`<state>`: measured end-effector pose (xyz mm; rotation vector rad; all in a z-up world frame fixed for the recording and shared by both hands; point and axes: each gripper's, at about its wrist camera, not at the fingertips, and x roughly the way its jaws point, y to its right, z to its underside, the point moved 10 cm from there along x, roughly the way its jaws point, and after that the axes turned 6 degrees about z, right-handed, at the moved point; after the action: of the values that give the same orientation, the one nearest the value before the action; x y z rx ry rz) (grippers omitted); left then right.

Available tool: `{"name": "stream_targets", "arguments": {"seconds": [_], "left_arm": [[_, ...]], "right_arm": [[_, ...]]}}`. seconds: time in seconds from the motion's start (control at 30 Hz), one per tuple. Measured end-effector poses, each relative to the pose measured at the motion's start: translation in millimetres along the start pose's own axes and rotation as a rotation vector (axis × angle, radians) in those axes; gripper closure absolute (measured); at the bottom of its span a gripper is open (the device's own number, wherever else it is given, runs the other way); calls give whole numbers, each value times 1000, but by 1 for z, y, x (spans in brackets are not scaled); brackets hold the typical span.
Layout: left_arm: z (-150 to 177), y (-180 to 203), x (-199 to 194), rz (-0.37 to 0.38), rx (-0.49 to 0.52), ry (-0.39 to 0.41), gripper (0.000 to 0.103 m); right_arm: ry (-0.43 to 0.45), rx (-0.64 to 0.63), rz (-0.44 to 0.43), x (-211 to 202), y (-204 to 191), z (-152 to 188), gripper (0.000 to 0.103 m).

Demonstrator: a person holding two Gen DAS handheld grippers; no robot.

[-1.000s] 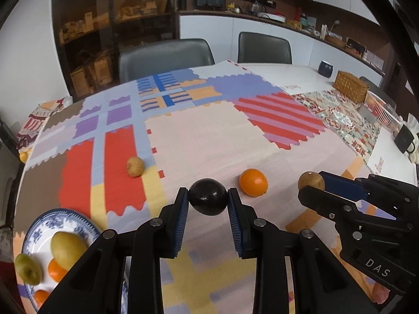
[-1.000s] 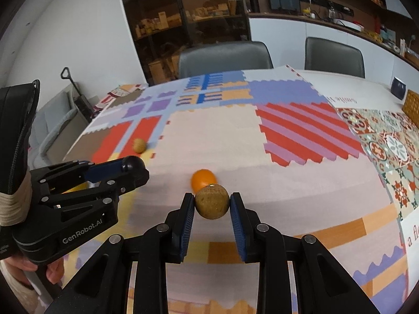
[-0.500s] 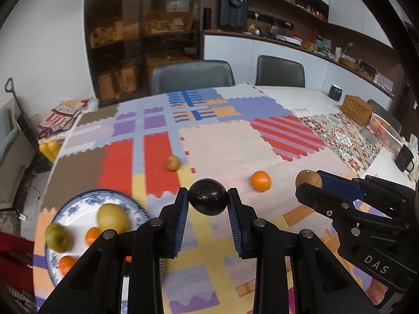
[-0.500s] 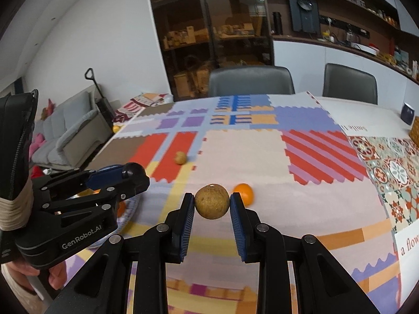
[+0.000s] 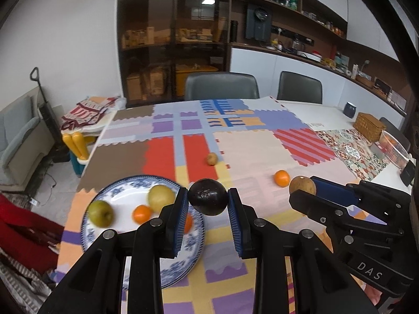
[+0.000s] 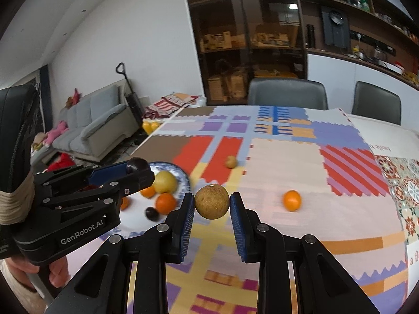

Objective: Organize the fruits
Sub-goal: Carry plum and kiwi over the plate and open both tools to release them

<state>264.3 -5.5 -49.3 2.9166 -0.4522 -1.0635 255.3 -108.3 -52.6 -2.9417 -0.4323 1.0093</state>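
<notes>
Fruits split between plate, cloth and the two tools. Dark round fruit (image 5: 207, 196) clamped between the blue pads of the left gripper (image 5: 207, 201), held in the air above the near right edge of the blue-patterned plate (image 5: 120, 185). Brown round fruit (image 6: 212, 202) pinched the same way in the right gripper (image 6: 212, 204), clear of the patchwork tablecloth (image 6: 282, 157). Both jaws closed tight on their loads.

From the left wrist camera: on the plate a green apple (image 5: 100, 213), a yellow pear-like fruit (image 5: 161, 198) and a small orange (image 5: 142, 214), with another orange fruit half hidden behind the left pad. Right gripper seen from the side at the right edge, brown fruit at its tip. Wicker basket (image 5: 369, 127) far right on the table.

From the right wrist camera alone: a small dark fruit (image 6: 152, 213) on the plate, close to an orange (image 6: 165, 203), hidden by the gripper body in the other view. A hand (image 6: 56, 274) under the left gripper, lower left.

In both views, loose on the cloth: one orange (image 6: 291, 200) and, farther back by the red patch, a small tan fruit (image 6: 231, 161), well apart from each other.
</notes>
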Motion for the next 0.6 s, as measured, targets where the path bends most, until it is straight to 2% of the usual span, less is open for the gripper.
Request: {"name": "stream_targets", "arguments": {"seconds": [0.3,0.6], "left_arm": [[21,-38,-28,-62,-35,7,73],[45,-74,-42,-104,-96,-6,73]], "right_arm": [[-18,-63,-57,1,-44,5,74],[-73,-106,-125,18,-83,18,74]]}}
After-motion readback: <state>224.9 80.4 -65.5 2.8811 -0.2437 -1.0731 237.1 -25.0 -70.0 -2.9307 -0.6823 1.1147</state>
